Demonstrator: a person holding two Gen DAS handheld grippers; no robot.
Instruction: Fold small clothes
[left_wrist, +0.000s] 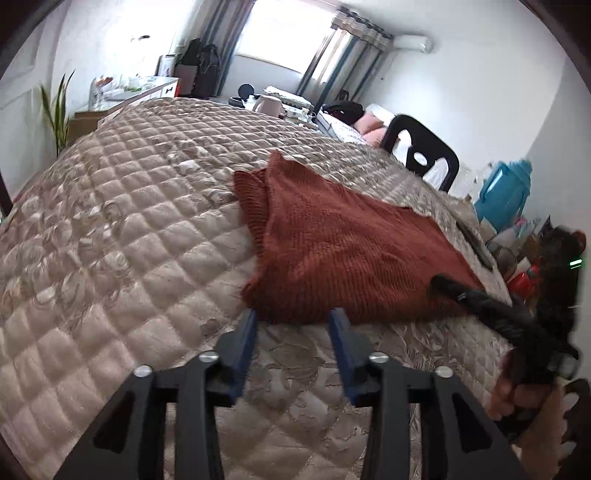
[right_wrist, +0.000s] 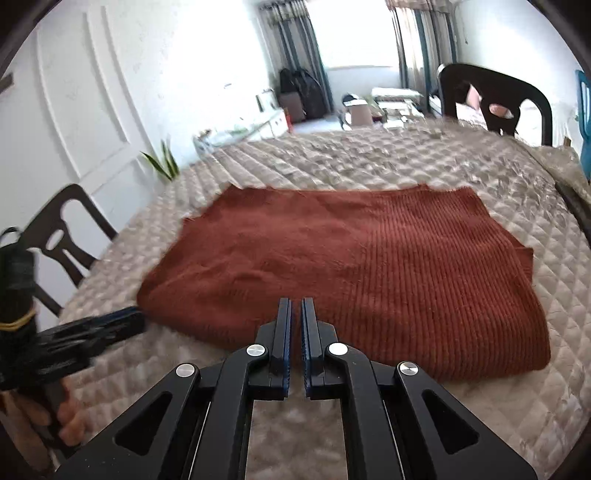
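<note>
the rust-red knitted garment (right_wrist: 343, 273) lies on the quilted bed (right_wrist: 369, 158), filling the middle of the right wrist view and the centre to lower right of the left wrist view. it looks already doubled over at least once: in the left wrist view a ribbed layer shows under the top layer at its upper left edge, and the near edge is thick and rounded like a fold. it is still a wide slab, so by judgement one or more folds are left, plus a final tidy.

the left gripper (left_wrist: 293, 321) has its blue-lined jaws apart, with nothing between them; their tips sit just at the near edge of the garment, and whether they touch it cannot be told. the right gripper (right_wrist: 295, 314) has its jaws nearly together with only a thin slit between the pads and nothing visibly caught in it; it hovers at the near edge of the garment in its own view, and seen from the left wrist view its tip lies against the cloth's lower right part.

around it: a black chair (right_wrist: 495, 96) at the upper right beyond the bed, another black chair (right_wrist: 62, 236) at the left edge, a green plant (right_wrist: 164, 162) by the wall, a blue object (left_wrist: 502, 192) at the right. nothing lies on the garment or blocks a fold, though the grippers stand close together.
</note>
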